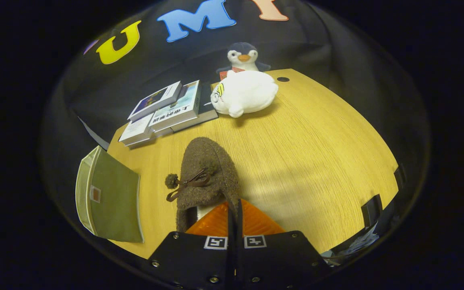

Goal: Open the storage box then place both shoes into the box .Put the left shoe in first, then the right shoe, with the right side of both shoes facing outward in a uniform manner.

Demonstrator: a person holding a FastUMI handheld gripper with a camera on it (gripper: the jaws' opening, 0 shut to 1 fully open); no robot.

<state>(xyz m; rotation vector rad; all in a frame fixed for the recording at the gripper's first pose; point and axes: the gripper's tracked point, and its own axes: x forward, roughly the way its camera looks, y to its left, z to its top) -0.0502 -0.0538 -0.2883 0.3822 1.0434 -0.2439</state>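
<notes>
gripper view: the gripper (234, 219) has its two fingers drawn together with almost no gap, pinched on the heel edge of a brown fuzzy shoe (207, 171). the shoe's toe points away from the fingers, and its bow and pompom (171, 181) sit on the side toward the storage box. whether the shoe is lifted or resting on the desk (316, 153) cannot be told.

the storage box (109, 197), olive fabric, lies at the near edge of the desk just beside the shoe. it appears tilted or on its side; whether its lid is open cannot be told.

beyond the shoe: a stack of books (167, 112), a white plush toy (244, 94) and a plush penguin (243, 56), all well apart from the work area.

procedure, as judged:
- confirm the box opening is accessible before carrying.
- keep the pinch firm; a heel-edge hold lets the toe droop.
- swing toward the box, toe leading.
- orient the shoe's right side outward before release.
- which shoe this is cannot be told; verify left goes first.
</notes>
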